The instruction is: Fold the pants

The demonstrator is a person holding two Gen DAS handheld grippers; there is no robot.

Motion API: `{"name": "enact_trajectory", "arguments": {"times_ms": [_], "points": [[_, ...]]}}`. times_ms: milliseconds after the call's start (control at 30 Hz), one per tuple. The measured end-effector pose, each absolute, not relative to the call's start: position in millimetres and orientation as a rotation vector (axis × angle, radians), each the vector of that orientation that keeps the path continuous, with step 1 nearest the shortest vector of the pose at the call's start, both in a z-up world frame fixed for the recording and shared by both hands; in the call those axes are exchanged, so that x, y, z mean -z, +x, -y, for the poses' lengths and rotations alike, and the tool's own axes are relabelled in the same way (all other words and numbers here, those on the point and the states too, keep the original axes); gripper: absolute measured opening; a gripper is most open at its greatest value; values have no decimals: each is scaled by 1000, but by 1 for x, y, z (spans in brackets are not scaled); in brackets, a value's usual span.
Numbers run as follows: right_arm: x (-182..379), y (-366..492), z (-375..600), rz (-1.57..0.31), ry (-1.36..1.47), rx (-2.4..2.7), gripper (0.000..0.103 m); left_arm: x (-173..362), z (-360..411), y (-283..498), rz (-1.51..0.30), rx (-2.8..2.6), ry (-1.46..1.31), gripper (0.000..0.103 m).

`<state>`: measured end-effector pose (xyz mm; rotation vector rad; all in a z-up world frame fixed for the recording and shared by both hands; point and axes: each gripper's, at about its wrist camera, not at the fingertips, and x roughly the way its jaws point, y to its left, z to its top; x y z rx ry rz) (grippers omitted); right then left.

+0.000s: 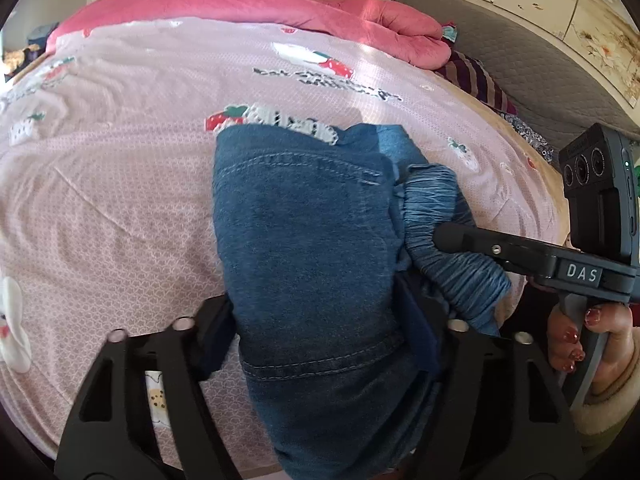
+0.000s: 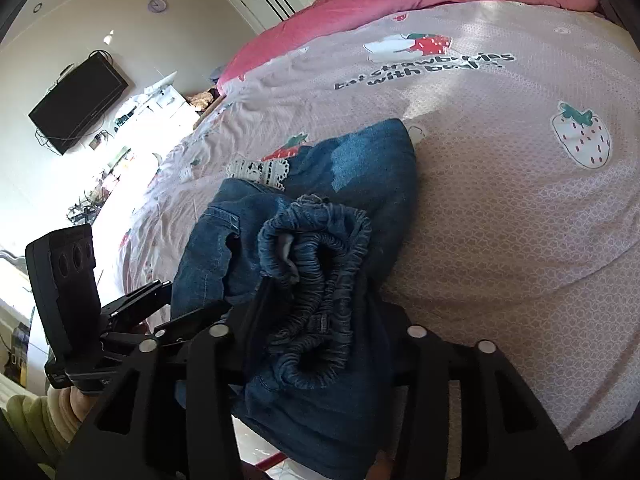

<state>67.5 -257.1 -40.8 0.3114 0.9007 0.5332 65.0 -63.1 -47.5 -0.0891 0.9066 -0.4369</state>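
Note:
The blue denim pants (image 1: 304, 248) lie bunched in folded layers on the pink strawberry-print bedsheet (image 1: 100, 184). My left gripper (image 1: 320, 332) is shut on the denim near a stitched seam. My right gripper (image 2: 320, 320) is shut on the gathered elastic waistband (image 2: 320, 264), which also shows in the left wrist view (image 1: 444, 236) with the right gripper's finger (image 1: 472, 240) on it. The pants show in the right wrist view (image 2: 372, 164) with a white lace trim (image 2: 260, 170) at the far edge. The left gripper shows at the lower left of the right wrist view (image 2: 132, 312).
A pink quilt (image 1: 280, 4) lies bunched along the far side of the bed. A striped cloth (image 1: 476, 76) and a grey padded headboard (image 1: 532, 60) are at the right. A wall TV (image 2: 76, 100) and cluttered furniture are off the bed's left side.

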Motion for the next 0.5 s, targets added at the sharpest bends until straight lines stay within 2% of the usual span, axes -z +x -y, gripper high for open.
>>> {"name": "enact_trajectory", "arguments": {"times_ms": [33,100,367,433,500], "points": [[34,63,251,-870,256,-526,33,44,64,65,-897,438,-88,45],[19,55,239,-811,175,-526,27,34,64,65,-871,451,-95,40],[-15,77,224,-701,126,-528,24,-5,60,80,-734,419,-84,40],[-7,93,226,-732,151,-518,24,-3,56,93,-747,399,-90,44],[10,112,228,-793,174,-494,24,7,54,107,-784,363,-83,44]]}}
